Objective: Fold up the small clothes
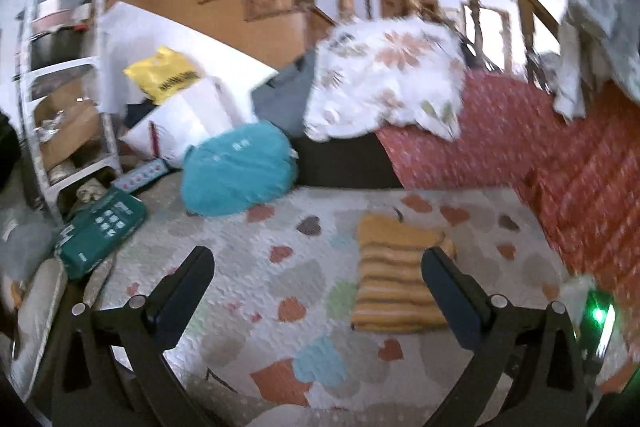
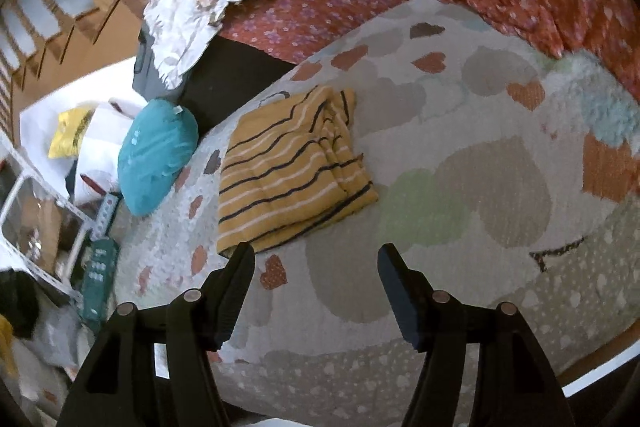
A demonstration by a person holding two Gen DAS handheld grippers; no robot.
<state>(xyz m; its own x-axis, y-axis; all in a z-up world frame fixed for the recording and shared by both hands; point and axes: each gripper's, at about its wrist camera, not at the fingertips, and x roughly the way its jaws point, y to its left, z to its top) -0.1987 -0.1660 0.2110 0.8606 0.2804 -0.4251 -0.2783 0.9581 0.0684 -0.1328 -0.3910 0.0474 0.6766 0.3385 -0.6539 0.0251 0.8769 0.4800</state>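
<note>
At nine o'clock in the right wrist view, a white shelf rack [image 2: 36, 227] is cut off and blurred beside one teal bag [image 2: 158, 155]. One folded mustard striped garment [image 2: 288, 171] lies on the heart-patterned bedspread [image 2: 500, 187]. Left tool [image 1: 318, 259] and right tool [image 2: 316, 255] both hover spread, empty; the left tool's finger hides one garment corner.

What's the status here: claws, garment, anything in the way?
Left claw open, empty. Right claw open, empty. Striped garment folded flat on heart quilt, untouched. Nothing blocking.
</note>
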